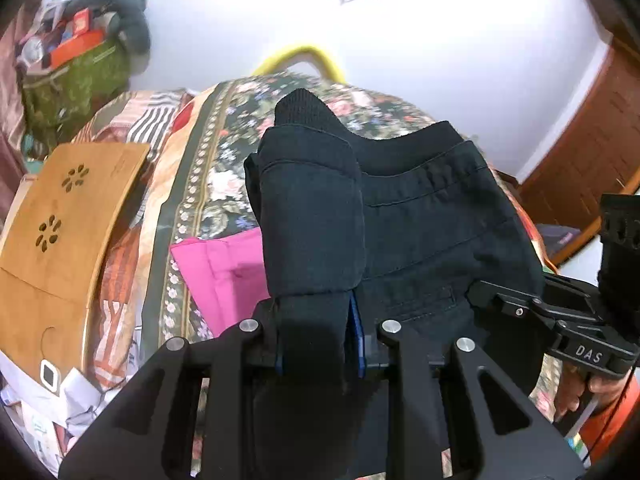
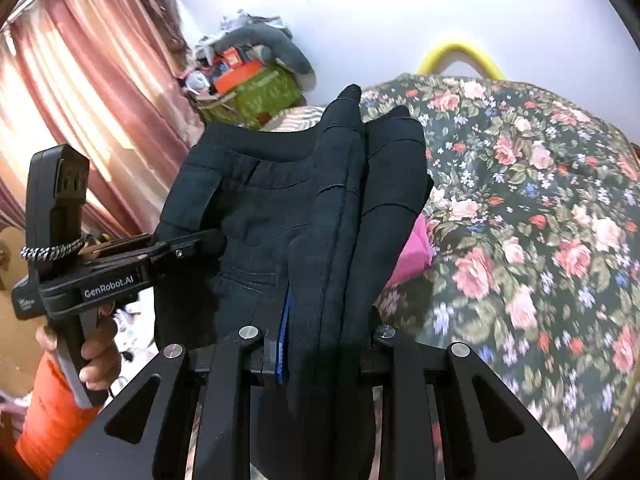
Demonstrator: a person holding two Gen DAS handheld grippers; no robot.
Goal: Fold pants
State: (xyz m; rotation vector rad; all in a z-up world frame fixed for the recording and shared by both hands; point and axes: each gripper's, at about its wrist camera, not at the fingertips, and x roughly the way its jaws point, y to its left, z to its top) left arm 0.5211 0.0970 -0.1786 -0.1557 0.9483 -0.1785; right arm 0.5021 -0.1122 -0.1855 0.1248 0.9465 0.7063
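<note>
Left wrist view: the left gripper (image 1: 320, 336) is clamped on a bunched fold of the dark navy cotton pants (image 1: 420, 216), lifted over the floral-print bedspread (image 1: 224, 168), with the right gripper (image 1: 486, 294) pinching the same garment at three o'clock and a pink cloth (image 1: 224, 276) at nine o'clock. Right wrist view: the right gripper (image 2: 320, 344) is closed on another thick fold of the pants (image 2: 256, 200), which hang between both tools, the left gripper (image 2: 204, 242) biting the fabric at nine o'clock.
</note>
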